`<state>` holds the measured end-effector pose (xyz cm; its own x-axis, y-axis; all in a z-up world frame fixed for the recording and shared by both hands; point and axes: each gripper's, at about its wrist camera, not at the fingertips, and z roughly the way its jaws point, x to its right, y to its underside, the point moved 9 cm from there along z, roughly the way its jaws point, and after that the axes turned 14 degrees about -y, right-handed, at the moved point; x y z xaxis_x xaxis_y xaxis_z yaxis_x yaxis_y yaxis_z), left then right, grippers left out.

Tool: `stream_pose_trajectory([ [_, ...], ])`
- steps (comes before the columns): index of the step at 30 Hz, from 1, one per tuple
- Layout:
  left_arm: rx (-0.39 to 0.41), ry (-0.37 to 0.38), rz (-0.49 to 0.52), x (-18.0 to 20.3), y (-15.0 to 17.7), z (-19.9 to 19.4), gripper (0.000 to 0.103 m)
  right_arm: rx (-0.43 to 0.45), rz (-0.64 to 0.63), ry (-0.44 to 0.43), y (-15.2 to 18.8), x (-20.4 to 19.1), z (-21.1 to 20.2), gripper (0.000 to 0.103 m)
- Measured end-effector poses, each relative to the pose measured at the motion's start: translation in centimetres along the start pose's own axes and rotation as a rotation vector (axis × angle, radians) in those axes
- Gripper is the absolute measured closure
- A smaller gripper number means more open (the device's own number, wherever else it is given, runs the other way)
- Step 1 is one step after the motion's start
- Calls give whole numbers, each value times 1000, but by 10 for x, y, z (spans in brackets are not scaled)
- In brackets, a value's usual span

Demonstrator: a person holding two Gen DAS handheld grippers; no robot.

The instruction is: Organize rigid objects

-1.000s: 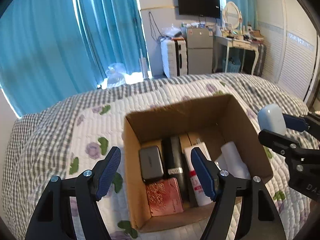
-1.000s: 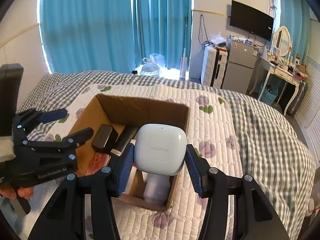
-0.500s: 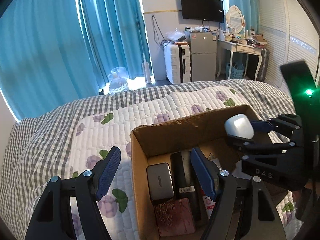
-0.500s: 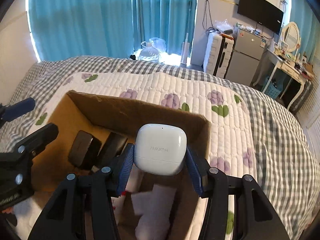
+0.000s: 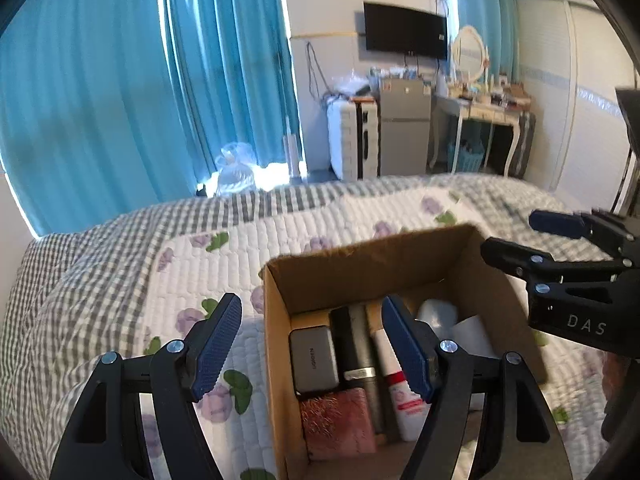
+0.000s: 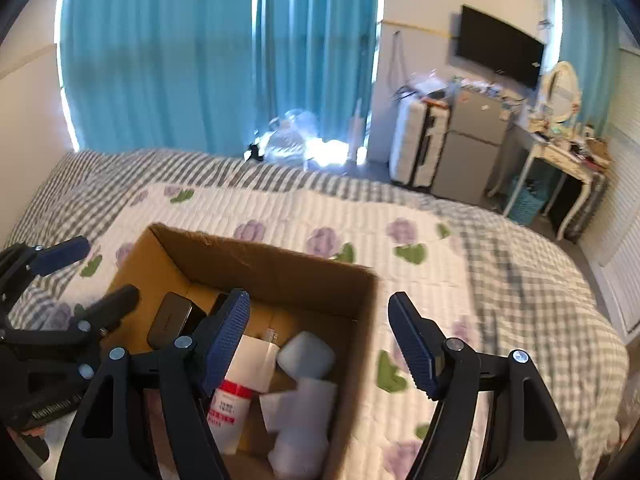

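Observation:
An open cardboard box (image 5: 360,264) (image 6: 256,264) sits on the quilted bed. The white earbud case (image 6: 306,354) (image 5: 436,314) lies inside it at the right, on white items. Also inside are a grey power bank (image 5: 314,360), a dark tube (image 5: 358,344), a white tube with a red band (image 5: 398,384) and a pink glitter case (image 5: 340,420). My right gripper (image 6: 320,342) is open and empty above the box's right side. My left gripper (image 5: 312,350) is open and empty above the box's left wall.
The bed quilt (image 6: 440,248) has a floral middle and checked edges. Teal curtains (image 5: 120,100) hang behind. A suitcase (image 5: 354,140), small fridge (image 5: 404,128) and dressing table (image 5: 480,108) stand past the bed's far edge.
My right gripper opened and let go of the white earbud case, which now lies in the box. The right gripper drew back to the right and up.

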<state>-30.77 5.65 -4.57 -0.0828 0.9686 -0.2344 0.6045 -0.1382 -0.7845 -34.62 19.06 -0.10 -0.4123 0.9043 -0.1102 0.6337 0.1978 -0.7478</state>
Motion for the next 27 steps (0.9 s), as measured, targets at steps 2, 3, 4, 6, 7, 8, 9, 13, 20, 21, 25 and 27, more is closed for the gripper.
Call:
stream_pose_trajectory([
  [2, 33, 1, -6, -4, -8, -25, 28, 17, 14, 8, -2, -1, -23, 32],
  [3, 56, 2, -10, -7, -12, -39, 28, 30, 18, 12, -2, -3, -36, 32],
  [4, 73, 2, -12, -9, -16, -51, 28, 48, 16, 18, -4, -8, -53, 32],
  [6, 119, -4, -17, -14, -24, -79, 28, 78, 7, 37, -6, -15, -81, 32],
  [7, 144, -9, -20, -17, -28, -96, 28, 94, -3, 41, -9, -20, -97, 32],
  [8, 158, -11, -24, -19, -32, -106, 28, 107, -10, 44, -10, -25, -109, 32],
  [9, 176, -11, -28, -22, -35, -118, 28, 126, -19, 48, -11, -32, -125, 32],
  [13, 260, -14, -44, -33, -40, -171, 28, 186, -48, 63, -14, -56, -174, 32],
  [20, 364, -25, -111, -50, -20, -225, 1, 319, -76, 100, 1, -91, -243, 14],
  [21, 370, -27, -123, -52, -13, -228, 0, 328, -75, 97, 6, -94, -248, 11],
  [25, 367, -12, -180, -60, 21, -225, 0, 397, -75, 97, 35, -104, -260, 0],
  [27, 338, -21, -212, -66, 40, -216, 0, 417, -79, 105, 47, -107, -258, 0],
])
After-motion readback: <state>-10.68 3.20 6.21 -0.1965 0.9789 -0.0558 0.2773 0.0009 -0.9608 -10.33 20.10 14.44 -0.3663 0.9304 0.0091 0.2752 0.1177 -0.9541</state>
